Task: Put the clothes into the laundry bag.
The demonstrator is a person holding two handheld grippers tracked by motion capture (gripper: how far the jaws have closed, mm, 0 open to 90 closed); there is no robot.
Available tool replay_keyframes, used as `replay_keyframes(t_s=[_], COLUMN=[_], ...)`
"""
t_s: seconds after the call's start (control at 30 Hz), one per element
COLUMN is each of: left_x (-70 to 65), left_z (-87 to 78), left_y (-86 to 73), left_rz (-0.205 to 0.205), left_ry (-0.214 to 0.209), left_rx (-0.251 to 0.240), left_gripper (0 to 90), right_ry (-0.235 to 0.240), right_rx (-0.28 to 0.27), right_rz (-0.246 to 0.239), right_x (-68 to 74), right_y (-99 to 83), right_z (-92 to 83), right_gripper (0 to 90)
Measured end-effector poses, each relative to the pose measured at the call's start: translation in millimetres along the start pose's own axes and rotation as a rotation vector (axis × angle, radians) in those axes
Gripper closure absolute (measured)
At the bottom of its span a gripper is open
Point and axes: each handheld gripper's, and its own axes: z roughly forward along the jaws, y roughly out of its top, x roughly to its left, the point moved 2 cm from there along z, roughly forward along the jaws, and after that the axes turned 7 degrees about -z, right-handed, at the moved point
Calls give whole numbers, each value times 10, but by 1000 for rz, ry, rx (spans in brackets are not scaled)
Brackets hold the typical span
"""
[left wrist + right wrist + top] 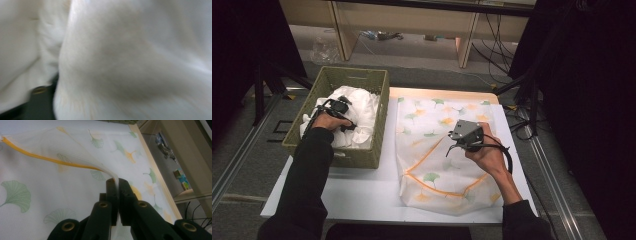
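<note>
While my right gripper (117, 185) pinches the orange-trimmed edge of the leaf-print mesh bag (432, 165) lying on the right half of the white table (362, 192), I see that edge lifted off the bag. My left gripper (343, 116) is down in the green basket (362, 80) on the left, among white cloth (130, 65); I cannot tell its jaw state.
</note>
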Motion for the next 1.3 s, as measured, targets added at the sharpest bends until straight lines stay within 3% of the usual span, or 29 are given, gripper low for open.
replay_keyframes(t_s=[0.1,0.13,0.17,0.23,0.33,0.4,0.5,0.6,0.8,0.83,1.13,1.17,1.3], left_x=[-11,-45,-12,59,107,109,76,107,195,210,265,258,187], left_z=[-7,-2,-4,-50,-101,-138,-219,-322,-630,-691,-1175,-1225,-1415], left_y=[16,9,20,26,18,25,38,70,103,109,221,228,277], left_rz=[-2,-46,-11,-24,-58,-63,-106,-93,-171,-180,-193,-187,-168], left_ry=[12,8,-2,-30,-63,-81,-143,-170,-256,-276,-346,-354,-396], left_rx=[1,-9,-22,-3,-44,-68,-117,-150,-291,-315,-449,-455,-487], left_gripper=[428,446,468,512,552,558,564,568,586,586,584,584,584], right_ry=[-1,-1,-1,-1,1,0,2,0,-2,-2,-6,-6,-4], right_rx=[2,3,4,6,15,9,10,9,15,9,9,20,9], right_rz=[-4,-4,-5,-3,24,11,8,12,32,11,16,44,13], right_x=[5,7,6,6,14,-12,-29,-42,-27,-43,-44,-26,-41], right_y=[-5,-5,-5,-7,-22,-32,-50,-62,-62,-61,-62,-65,-63], right_z=[-1,0,1,7,7,17,23,14,-8,1,1,-8,10], right_gripper=[889,889,889,889,889,890,890,890,890,890,890,890,890])
